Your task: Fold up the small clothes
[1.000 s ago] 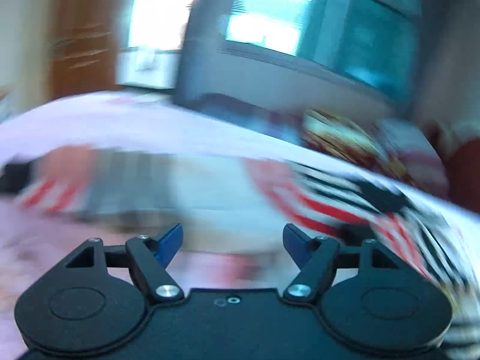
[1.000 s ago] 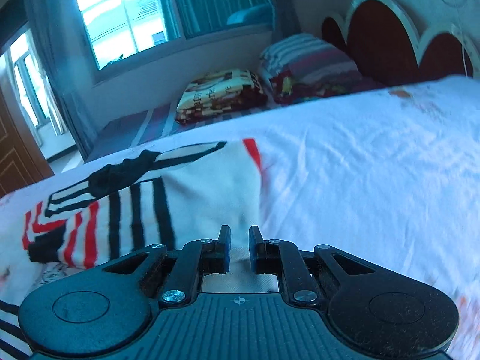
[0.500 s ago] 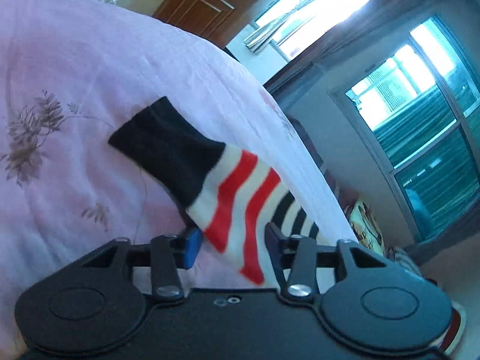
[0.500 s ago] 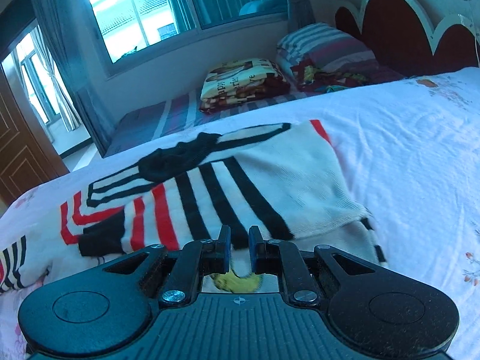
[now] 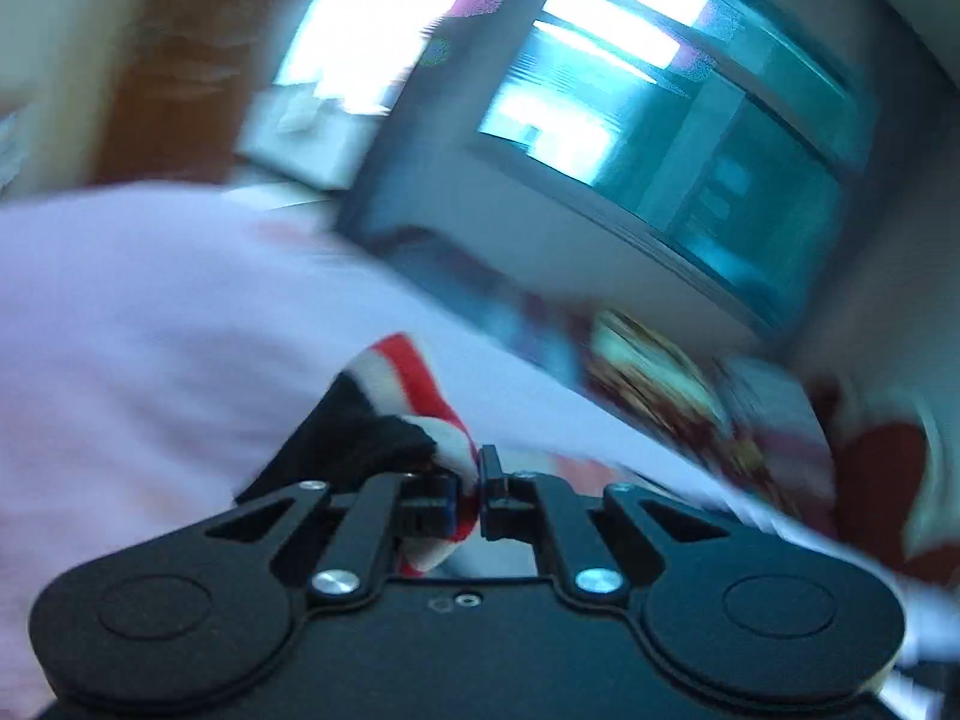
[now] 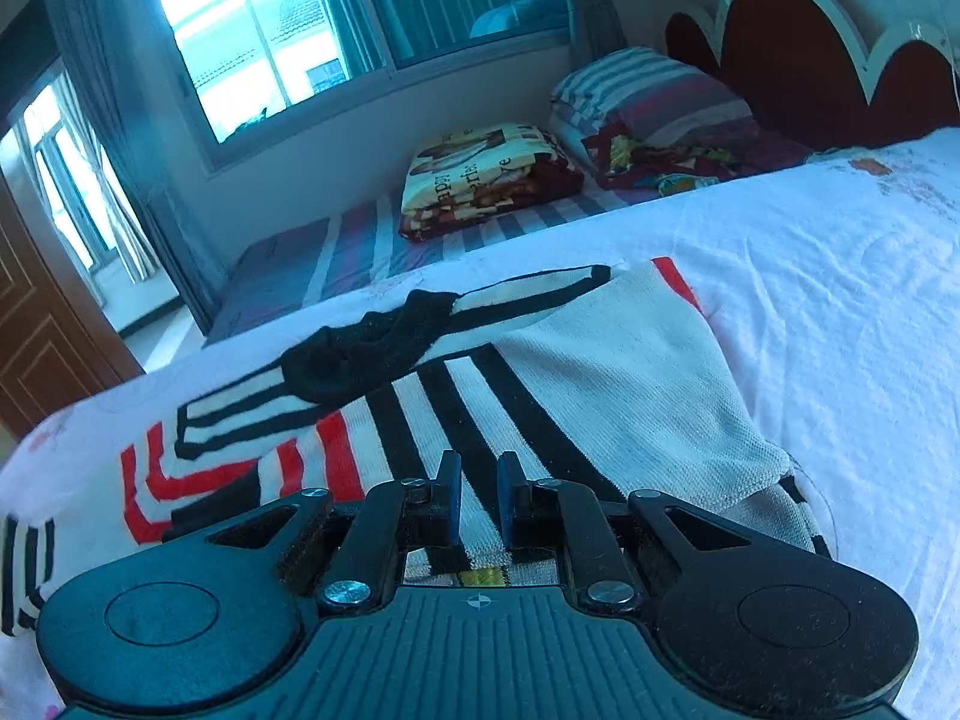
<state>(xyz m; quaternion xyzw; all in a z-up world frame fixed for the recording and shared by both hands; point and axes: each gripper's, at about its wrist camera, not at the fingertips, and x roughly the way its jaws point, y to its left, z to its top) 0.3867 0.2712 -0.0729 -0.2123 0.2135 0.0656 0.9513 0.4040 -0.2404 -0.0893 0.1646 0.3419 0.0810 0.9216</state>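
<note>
Sleeve of the striped sweater is pinched in the closed fingers of the left gripper; carry it across the body lying flat on the bed; right gripper, fingers slightly apart and holding nothing, should pin the hem so the cloth does not drag.

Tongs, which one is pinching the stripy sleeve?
The left tongs, shut on the red, white and black striped knit sleeve; the right tongs grip nothing.
</note>
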